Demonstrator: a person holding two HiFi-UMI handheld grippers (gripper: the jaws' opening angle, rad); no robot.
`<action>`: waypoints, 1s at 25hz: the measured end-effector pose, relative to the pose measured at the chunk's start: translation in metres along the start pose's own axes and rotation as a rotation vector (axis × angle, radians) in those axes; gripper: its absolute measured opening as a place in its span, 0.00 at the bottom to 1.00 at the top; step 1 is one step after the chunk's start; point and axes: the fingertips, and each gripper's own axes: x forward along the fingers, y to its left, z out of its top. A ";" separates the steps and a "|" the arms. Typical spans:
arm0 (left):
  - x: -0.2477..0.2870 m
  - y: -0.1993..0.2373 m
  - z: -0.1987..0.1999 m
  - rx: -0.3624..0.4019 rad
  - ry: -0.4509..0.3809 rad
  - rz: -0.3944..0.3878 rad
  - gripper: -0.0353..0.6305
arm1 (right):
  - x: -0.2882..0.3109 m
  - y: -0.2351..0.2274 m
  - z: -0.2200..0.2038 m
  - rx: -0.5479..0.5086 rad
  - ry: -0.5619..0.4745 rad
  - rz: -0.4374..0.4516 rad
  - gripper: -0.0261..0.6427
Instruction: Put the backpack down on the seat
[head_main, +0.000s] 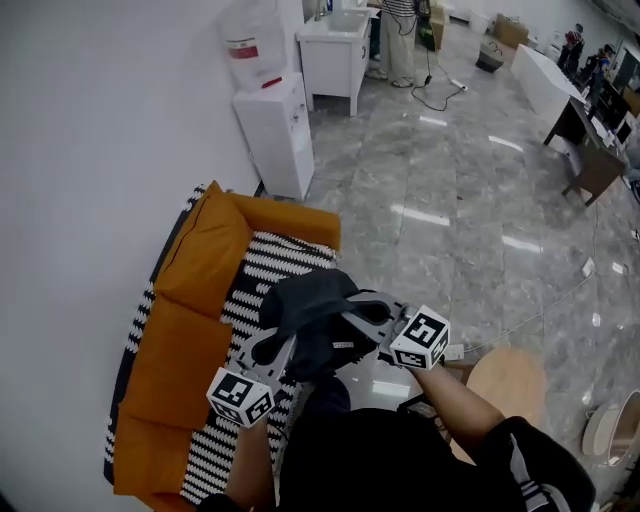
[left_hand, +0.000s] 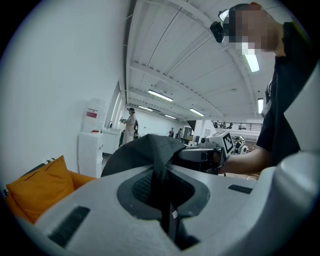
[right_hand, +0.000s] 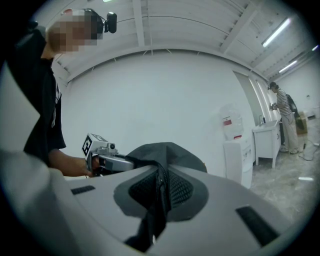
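Over the near end of the sofa (head_main: 160, 420), we are holding a dark grey backpack (head_main: 312, 300) up between our two grippers. Our left gripper (head_main: 288, 345) is pinching a fold of the bag's fabric, and in the left gripper view its jaws are pressing tight together on that dark cloth, with a small white label showing low in the gap. Our right gripper (head_main: 352, 318) is doing the same from the other side, its jaws closing narrowly on a seam of the backpack. In each gripper view the bag is bulging up just beyond the jaws, with the other gripper and its marker cube showing past it. From the head view the backpack is hanging over the black-and-white striped throw (head_main: 270, 262) that is covering the seat, just beside the orange back cushions (head_main: 200, 250) that are leaning against the white wall (head_main: 100, 120). We cannot tell from above how far off the seat the bag is. A white water dispenser (head_main: 275, 130) is standing by the wall past the far end of the sofa. A round wooden stool (head_main: 512, 385) is sitting on the grey marble floor (head_main: 450, 200) to our right.
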 end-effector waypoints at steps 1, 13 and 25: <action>0.004 0.007 0.002 -0.005 0.001 0.002 0.09 | 0.006 -0.007 0.002 0.002 0.003 0.003 0.09; 0.041 0.117 0.033 -0.031 0.009 0.065 0.09 | 0.105 -0.089 0.029 0.015 -0.001 0.055 0.09; 0.076 0.233 0.041 -0.069 0.026 0.206 0.09 | 0.212 -0.169 0.028 0.058 0.029 0.208 0.09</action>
